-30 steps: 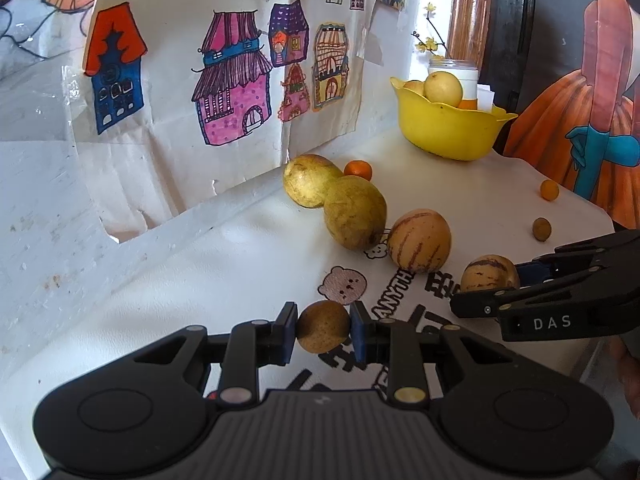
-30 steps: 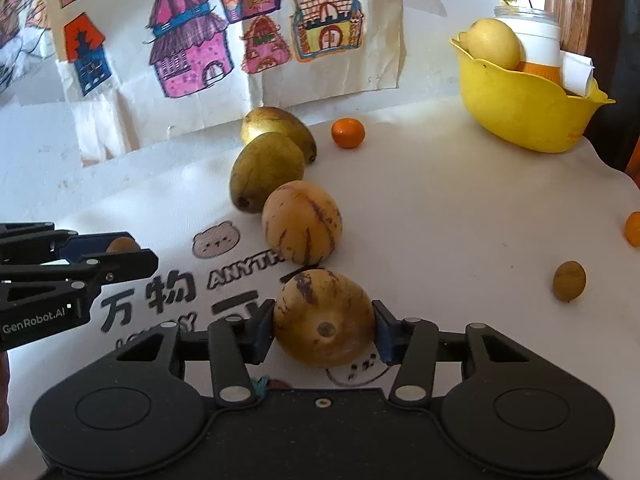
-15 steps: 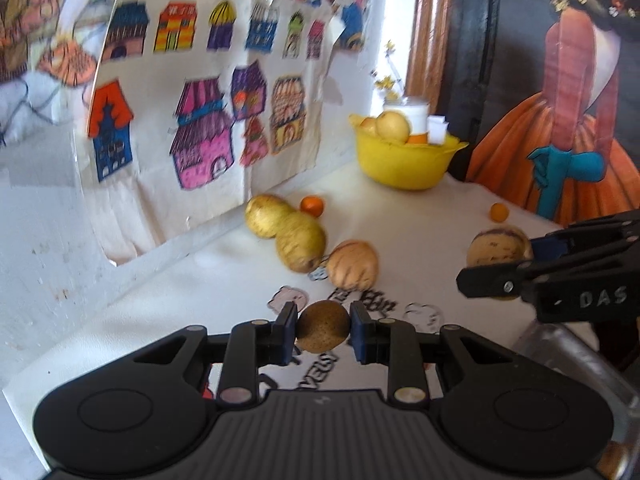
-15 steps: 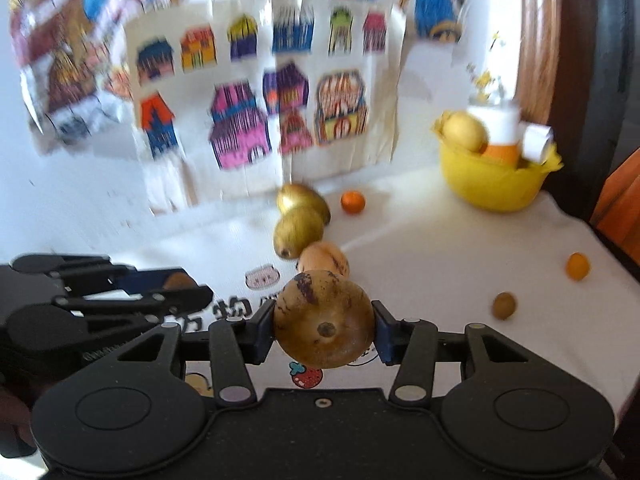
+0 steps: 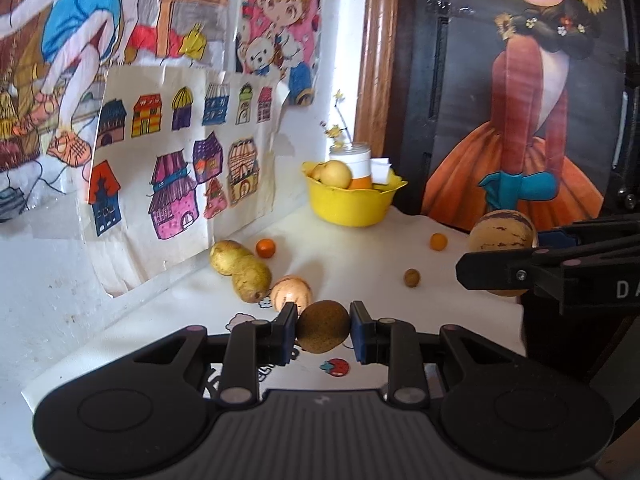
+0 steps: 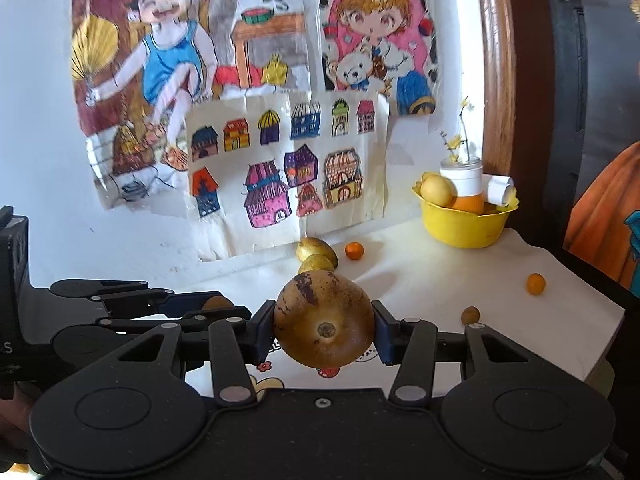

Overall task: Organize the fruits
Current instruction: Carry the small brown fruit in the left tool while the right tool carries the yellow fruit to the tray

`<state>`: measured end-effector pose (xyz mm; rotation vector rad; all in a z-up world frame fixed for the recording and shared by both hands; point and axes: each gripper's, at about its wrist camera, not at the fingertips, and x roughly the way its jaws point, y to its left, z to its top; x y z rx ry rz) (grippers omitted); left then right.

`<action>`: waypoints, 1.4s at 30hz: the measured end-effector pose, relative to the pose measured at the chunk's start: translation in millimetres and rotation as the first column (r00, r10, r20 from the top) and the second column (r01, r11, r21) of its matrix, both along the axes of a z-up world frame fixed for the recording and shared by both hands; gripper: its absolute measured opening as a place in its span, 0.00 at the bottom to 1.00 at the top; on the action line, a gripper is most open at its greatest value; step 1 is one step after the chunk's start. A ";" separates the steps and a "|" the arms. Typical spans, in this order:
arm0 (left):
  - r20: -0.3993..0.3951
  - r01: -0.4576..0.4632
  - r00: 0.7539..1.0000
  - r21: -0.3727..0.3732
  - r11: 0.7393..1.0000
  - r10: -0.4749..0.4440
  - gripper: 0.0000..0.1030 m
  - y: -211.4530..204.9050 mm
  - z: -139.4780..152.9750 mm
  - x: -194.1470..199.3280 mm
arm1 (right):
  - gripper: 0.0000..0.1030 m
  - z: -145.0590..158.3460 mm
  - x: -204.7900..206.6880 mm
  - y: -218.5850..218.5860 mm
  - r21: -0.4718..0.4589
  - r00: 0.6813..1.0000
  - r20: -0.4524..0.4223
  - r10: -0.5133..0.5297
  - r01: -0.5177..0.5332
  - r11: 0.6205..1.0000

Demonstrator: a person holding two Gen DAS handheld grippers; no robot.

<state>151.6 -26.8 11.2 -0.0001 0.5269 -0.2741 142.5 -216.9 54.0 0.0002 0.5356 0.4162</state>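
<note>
Both claws risen, fruits gripped, "DA" lettering (image 5: 627, 289)

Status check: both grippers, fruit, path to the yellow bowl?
Left gripper shut on small brown fruit. Right gripper shut on striped melon. Both held above the table. Yellow bowl already holds fruit and a jar; nothing in between.

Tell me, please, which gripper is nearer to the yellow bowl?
Right, I think. The right gripper, shut on a striped fruit, sits on the yellow bowl's side; the left gripper is beside it, farther over.

Bowl (image 6: 464, 232) contents partly hidden by rim
</note>
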 end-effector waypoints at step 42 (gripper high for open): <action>-0.180 0.043 0.983 -0.005 0.999 -0.043 0.29 -39.5 -60.4 -41.7 | 0.49 -58.6 -76.0 -81.7 0.085 0.980 -0.110 -0.163 0.173 0.981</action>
